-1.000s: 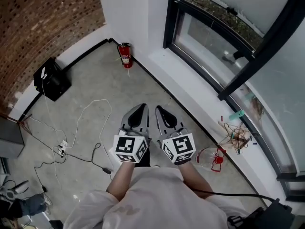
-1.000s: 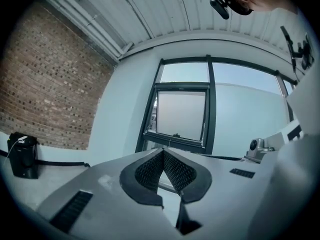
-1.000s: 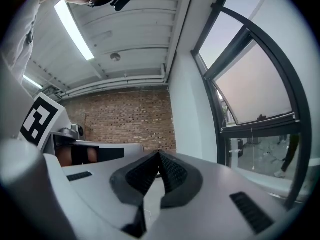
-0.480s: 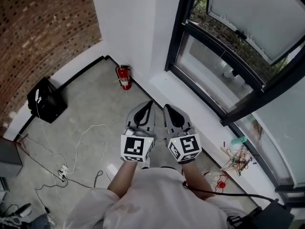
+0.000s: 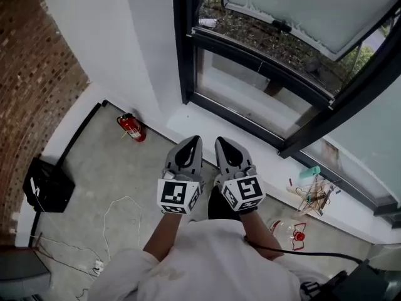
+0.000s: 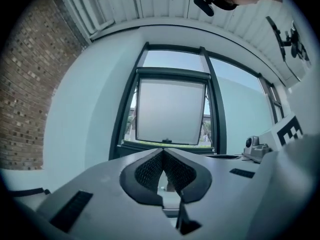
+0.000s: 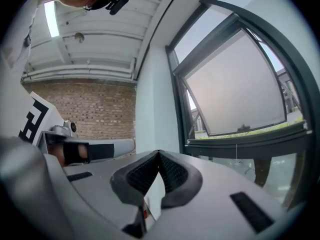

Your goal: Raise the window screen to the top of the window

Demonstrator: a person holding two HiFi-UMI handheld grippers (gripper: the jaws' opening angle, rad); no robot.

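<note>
Head view | grey left gripper (image 5: 192,140), grey right gripper (image 5: 220,142): both closed, empty | risk: unopened, they may slip off pale rectangular window screen (image 5: 301,8).

At mid-frame in the head view, the left gripper (image 5: 193,142) sits just beside the right gripper (image 5: 220,143). The window (image 5: 250,46) fills the upper right, its sill (image 5: 200,125) below it. A fire extinguisher (image 5: 131,128) stands centre left, a box (image 5: 47,185) farther left. Possibly wire hangers (image 5: 313,194) lie at right on the sill.
</note>
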